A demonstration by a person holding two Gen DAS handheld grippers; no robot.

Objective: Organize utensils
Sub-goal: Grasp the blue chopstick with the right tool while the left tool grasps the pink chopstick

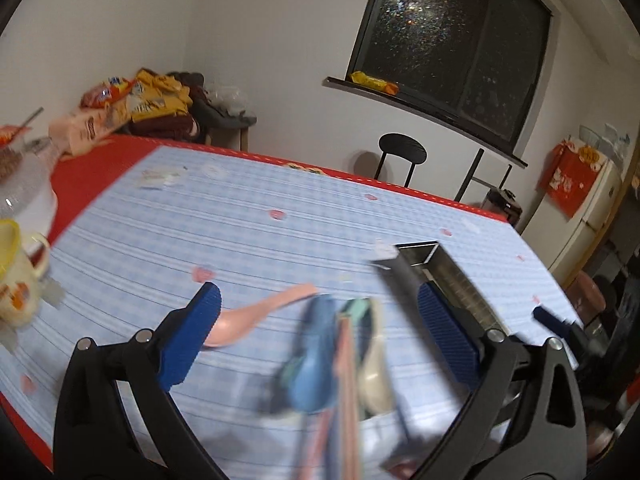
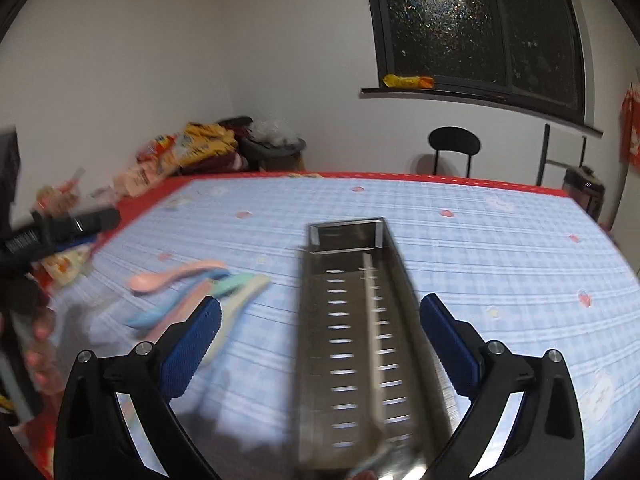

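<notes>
- The left gripper (image 1: 320,328), black with blue ribbed pads, stands wide apart with nothing gripped, over a blurred pile of pastel plastic spoons (image 1: 340,356) on the blue checked tablecloth (image 1: 240,220).
- A pink plastic spoon (image 1: 256,312) lies just beside the pile.
- The right gripper (image 2: 320,332) is likewise spread and empty, above a long slotted stainless-steel utensil tray (image 2: 356,344).
- The tray lies right of the spoons.

No text can be read: the print on the snack bags (image 1: 132,100) and the mug (image 1: 18,280) is blurred.
</notes>
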